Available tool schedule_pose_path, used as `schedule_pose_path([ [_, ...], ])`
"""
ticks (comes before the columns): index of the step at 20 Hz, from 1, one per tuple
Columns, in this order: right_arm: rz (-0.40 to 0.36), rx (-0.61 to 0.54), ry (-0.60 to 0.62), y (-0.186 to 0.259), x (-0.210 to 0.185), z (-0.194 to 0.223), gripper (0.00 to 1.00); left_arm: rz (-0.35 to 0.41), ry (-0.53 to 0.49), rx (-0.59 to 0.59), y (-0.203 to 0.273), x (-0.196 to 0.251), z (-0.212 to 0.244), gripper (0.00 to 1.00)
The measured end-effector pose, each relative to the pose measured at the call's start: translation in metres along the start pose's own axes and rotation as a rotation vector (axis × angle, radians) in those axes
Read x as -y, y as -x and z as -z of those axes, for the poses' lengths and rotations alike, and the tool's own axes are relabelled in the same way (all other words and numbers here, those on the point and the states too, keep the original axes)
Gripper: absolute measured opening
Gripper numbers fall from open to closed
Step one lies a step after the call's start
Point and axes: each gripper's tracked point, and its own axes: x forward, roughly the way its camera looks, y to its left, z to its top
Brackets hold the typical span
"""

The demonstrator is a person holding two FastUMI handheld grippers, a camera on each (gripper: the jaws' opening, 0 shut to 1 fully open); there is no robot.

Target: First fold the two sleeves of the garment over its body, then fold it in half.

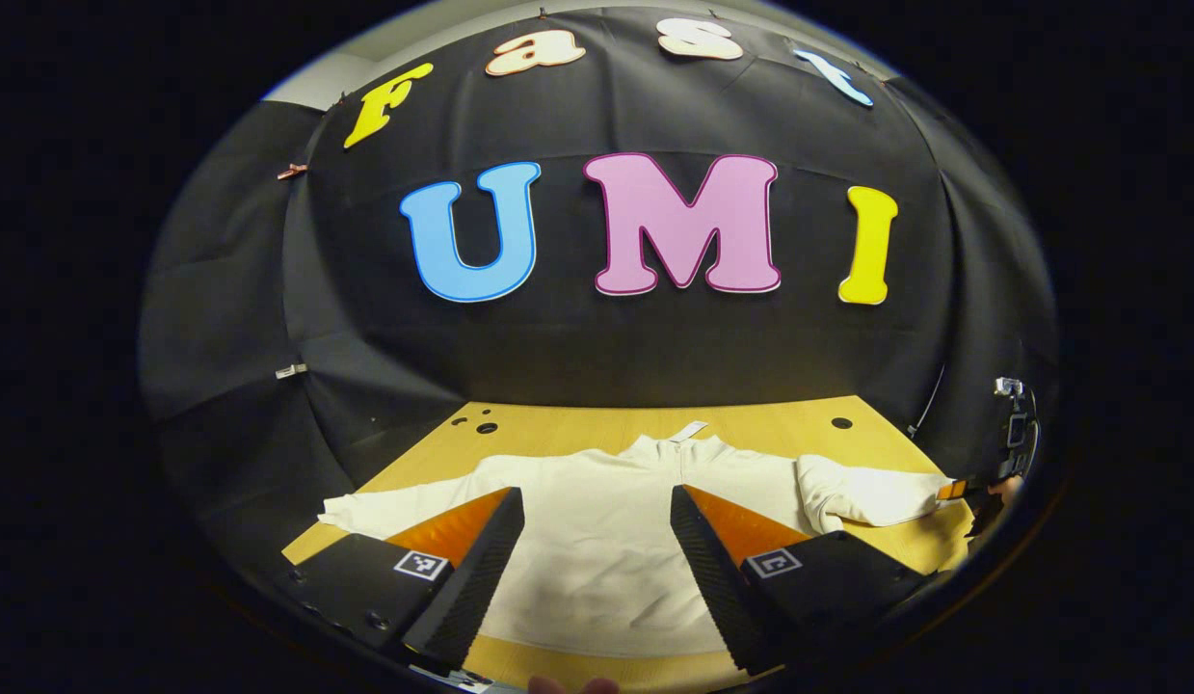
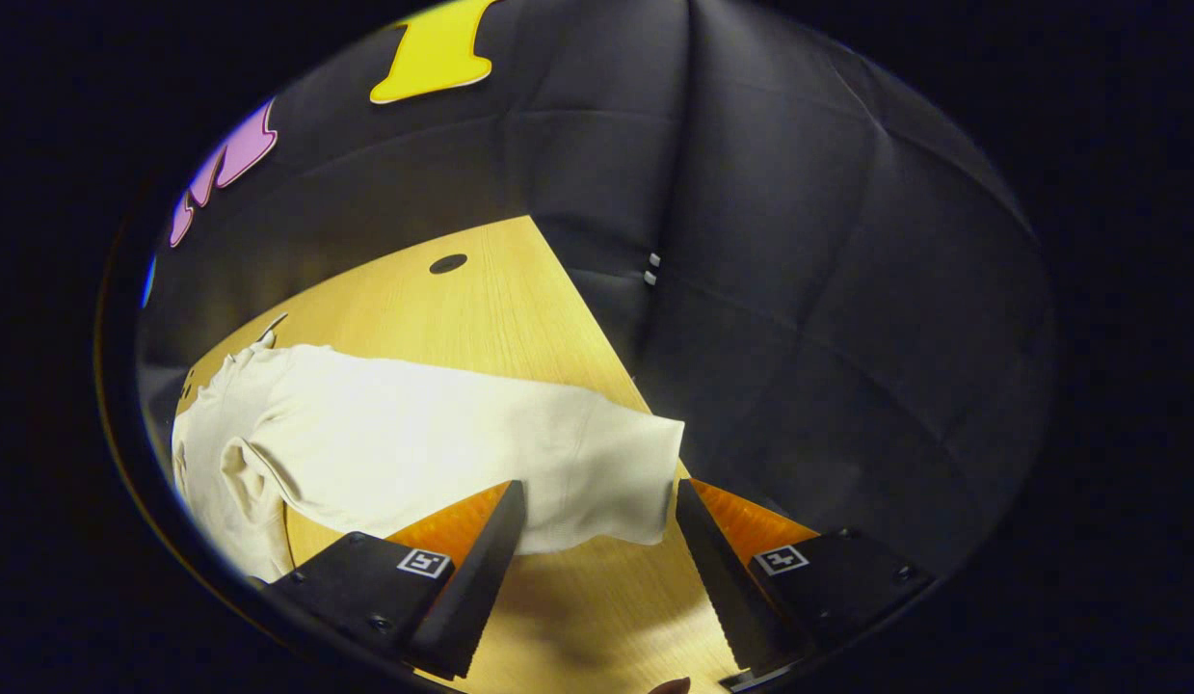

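Cream garment lying spread on the wooden table, both grippers hovering with fingers apart.

The garment (image 1: 606,520) is lying flat on the table (image 1: 558,429), collar toward the booth's wall, both sleeves stretching outward. A small white tag (image 1: 688,430) is sticking out at the collar; no writing on it is legible. The left gripper (image 1: 597,559) is hanging over the garment's body, released and gripping nothing. In the right gripper view, the right gripper (image 2: 597,549) is hovering spread wide above the right sleeve (image 2: 481,443), its cuff (image 2: 645,482) lying between the fingers, near the table's edge.
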Motion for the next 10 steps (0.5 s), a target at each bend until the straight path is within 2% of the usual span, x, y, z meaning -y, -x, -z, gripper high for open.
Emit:
schedule_pose_path([
  [1,0.000,0.012,0.003,0.003,0.002,0.002,0.98,-0.011,-0.010,0.001,0.002,0.000,-0.001,0.96],
  [4,-0.029,0.012,-0.025,-0.003,-0.002,-0.005,0.69,-0.028,-0.031,0.002,0.004,-0.004,-0.002,0.96],
  [7,-0.025,0.049,-0.084,0.001,-0.001,-0.010,0.16,-0.027,-0.029,0.011,-0.001,-0.009,-0.006,0.96],
  [10,0.005,0.135,-0.044,0.034,0.006,-0.019,0.16,-0.008,-0.026,0.019,-0.006,-0.018,-0.007,0.96],
])
